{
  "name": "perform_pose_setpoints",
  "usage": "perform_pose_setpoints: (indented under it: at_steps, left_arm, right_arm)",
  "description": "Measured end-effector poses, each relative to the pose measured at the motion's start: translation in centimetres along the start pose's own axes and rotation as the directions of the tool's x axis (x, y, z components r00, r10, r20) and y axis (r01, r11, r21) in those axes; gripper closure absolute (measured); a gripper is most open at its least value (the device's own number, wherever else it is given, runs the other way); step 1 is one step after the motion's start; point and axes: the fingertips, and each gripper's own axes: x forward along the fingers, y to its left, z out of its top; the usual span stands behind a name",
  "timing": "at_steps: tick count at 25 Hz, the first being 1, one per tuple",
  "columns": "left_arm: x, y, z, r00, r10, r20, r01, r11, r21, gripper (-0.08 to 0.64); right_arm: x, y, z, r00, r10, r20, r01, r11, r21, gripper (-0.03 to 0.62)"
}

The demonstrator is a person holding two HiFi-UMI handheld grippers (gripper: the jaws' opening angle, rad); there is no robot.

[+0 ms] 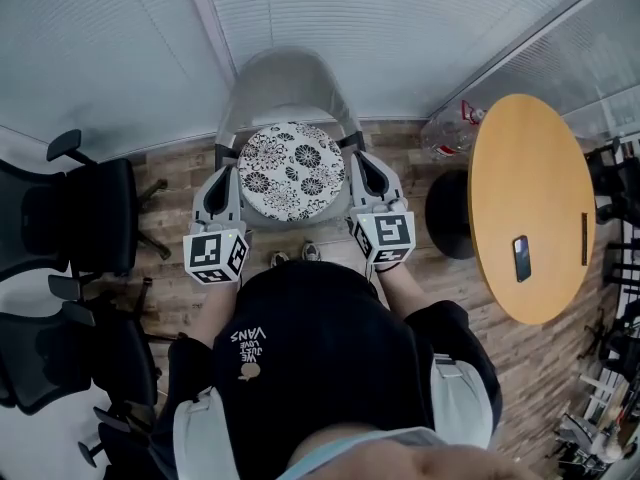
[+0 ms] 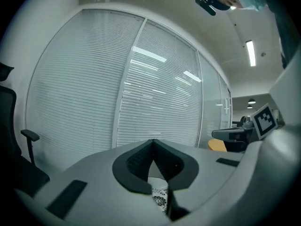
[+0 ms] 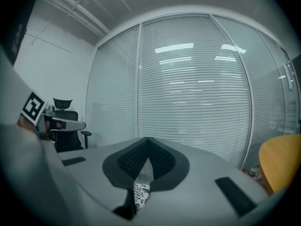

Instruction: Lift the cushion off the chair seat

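Head view, looking down: I hold the left gripper (image 1: 225,183) and the right gripper (image 1: 365,178) on opposite sides of the round cushion with the black-and-white flower print (image 1: 291,170). The cushion lies flat between them, directly over the seat of the grey chair with the curved backrest (image 1: 285,73). I cannot tell from above whether it is touching the seat or clear of it.

Left gripper view: the dark ribbed jaws are together at their tips, and a strip of the flowered fabric is pinched lower down between the pads. Right gripper view: the same arrangement, with the jaw tips meeting and the patterned edge of the cushion caught beneath them. Both grippers point roughly level toward the wall of white slatted blinds (image 1: 400,28).

Surroundings: each gripper's marker cube sits just ahead of my forearms, the left cube (image 1: 215,255) and the right cube (image 1: 386,236). A round, light wooden table (image 1: 560,148) stands to my right with a dark phone (image 1: 521,258) lying on it. Black office chairs (image 1: 80,213) stand to my left on the wood-plank floor (image 1: 180,178).
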Motion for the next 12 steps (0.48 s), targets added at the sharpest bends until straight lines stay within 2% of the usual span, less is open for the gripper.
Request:
perform_pose_setpoints:
  at_steps: [12]
  left_arm:
    - [-0.22, 0.05, -0.01, 1.0, -0.004, 0.001, 0.004, 1.0, -0.004, 0.549]
  right_arm:
    - [-0.33, 0.34, 0.0, 1.0, 0.001, -0.006, -0.001, 1.0, 0.008, 0.575]
